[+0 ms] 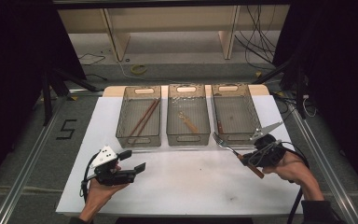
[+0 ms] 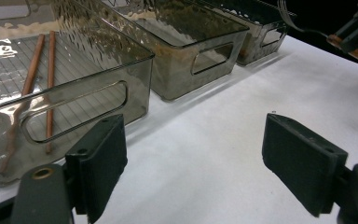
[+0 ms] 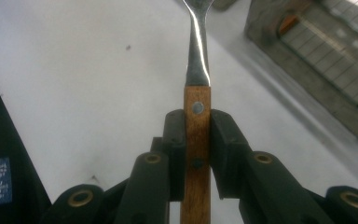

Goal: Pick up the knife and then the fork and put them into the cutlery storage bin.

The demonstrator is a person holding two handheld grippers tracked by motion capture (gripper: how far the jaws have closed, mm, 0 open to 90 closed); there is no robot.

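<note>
While the right tongs (image 3: 197, 140) clamp the fork (image 1: 235, 151) by its wooden handle just above the table (image 1: 182, 179) before the right-hand bin (image 1: 233, 114), carry it level, tines forward, over that rim, leaving the left tongs (image 1: 137, 161) open and idle.

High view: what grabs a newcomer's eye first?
The wooden-handled metal fork, clamped by its handle in the right gripper at the right of the white table, tines toward the bins. Next, three smoky transparent plastic bins in a row at the far side, the left one holding a pair of brown wooden chopsticks. The left gripper sits open and empty at the near left.
</note>
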